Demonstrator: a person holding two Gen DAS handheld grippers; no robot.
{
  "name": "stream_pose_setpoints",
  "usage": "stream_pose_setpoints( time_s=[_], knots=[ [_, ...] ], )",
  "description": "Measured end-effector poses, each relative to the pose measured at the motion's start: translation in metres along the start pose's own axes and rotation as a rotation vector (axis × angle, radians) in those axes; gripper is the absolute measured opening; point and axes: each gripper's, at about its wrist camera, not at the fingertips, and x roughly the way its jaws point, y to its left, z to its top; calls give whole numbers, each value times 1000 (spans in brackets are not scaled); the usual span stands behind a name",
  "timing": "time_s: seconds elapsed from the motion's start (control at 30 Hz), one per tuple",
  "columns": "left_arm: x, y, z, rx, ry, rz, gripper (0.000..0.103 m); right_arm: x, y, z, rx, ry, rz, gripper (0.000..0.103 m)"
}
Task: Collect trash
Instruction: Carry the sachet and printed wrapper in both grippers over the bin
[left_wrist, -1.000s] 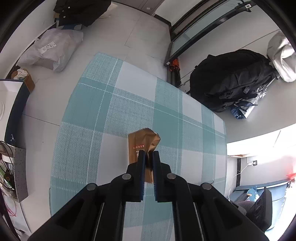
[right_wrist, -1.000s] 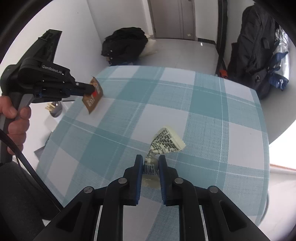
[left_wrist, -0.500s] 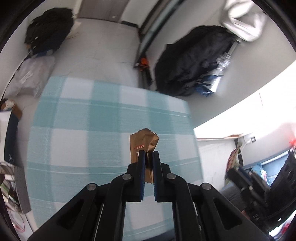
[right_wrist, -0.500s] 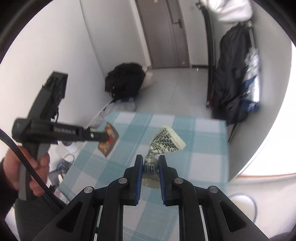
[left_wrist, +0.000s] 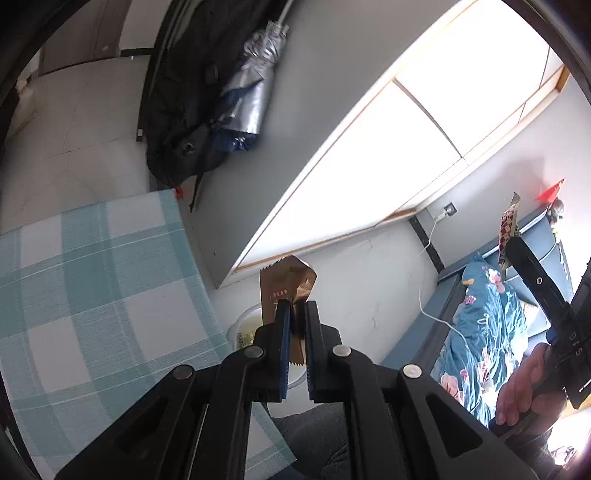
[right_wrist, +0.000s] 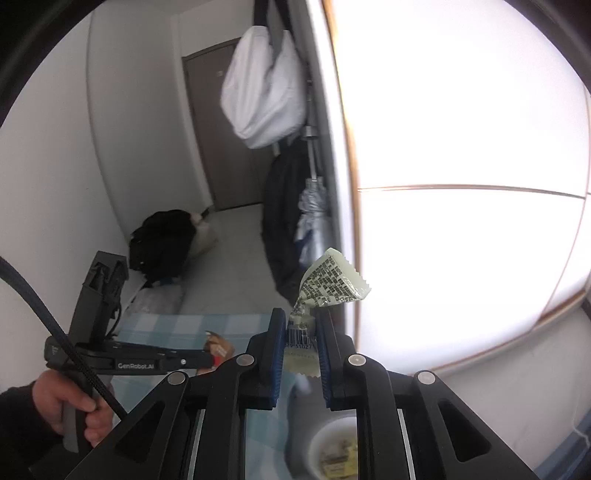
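Brown wrapper (left_wrist: 286, 291) pinched in left tongs (left_wrist: 295, 314); printed wrapper (right_wrist: 325, 286) in right tongs (right_wrist: 300, 334)

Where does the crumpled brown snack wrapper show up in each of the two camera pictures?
Left wrist view: the crumpled brown snack wrapper sits at centre, pinched between the left gripper fingers.
Right wrist view: low left of centre, a brown scrap at the tip of the other gripper.
Shared landmark: the teal checked tablecloth.

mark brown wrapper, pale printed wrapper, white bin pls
brown wrapper (left_wrist: 284, 282): left wrist view, flat upper panel above the pads.
pale printed wrapper (right_wrist: 330, 282): right wrist view, printed face.
white bin (right_wrist: 334, 448): right wrist view, inner wall near the rim.
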Motion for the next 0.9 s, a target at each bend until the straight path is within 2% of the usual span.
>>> stream_pose_setpoints(
  time_s=[0.13, 0.27, 0.5, 0.57, 0.67, 0.77, 0.9],
  knots=[
    [35, -9, 0, 6, 81, -22, 3, 11, -51, -20, 92, 42, -73, 16],
    [75, -14, -4, 27, 169, -13, 3, 35, -86, -53, 157, 118, -93, 16],
    [140, -15, -15, 39, 327, 1, 3, 92, -108, -115, 173, 246, -35, 16],
    [156, -15, -18, 42, 379, -3, 3, 112, -112, -135, 200, 297, -11, 16],
    [181, -15, -23, 77, 452, 29, 3, 135, -123, -164, 262, 362, 17, 16],
    [205, -10, -28, 49, 537, 28, 3, 156, -129, -189, 310, 428, 37, 16],
    [227, -12, -35, 70, 613, 60, 3, 182, -134, -219, 372, 509, 62, 16]
  ],
)
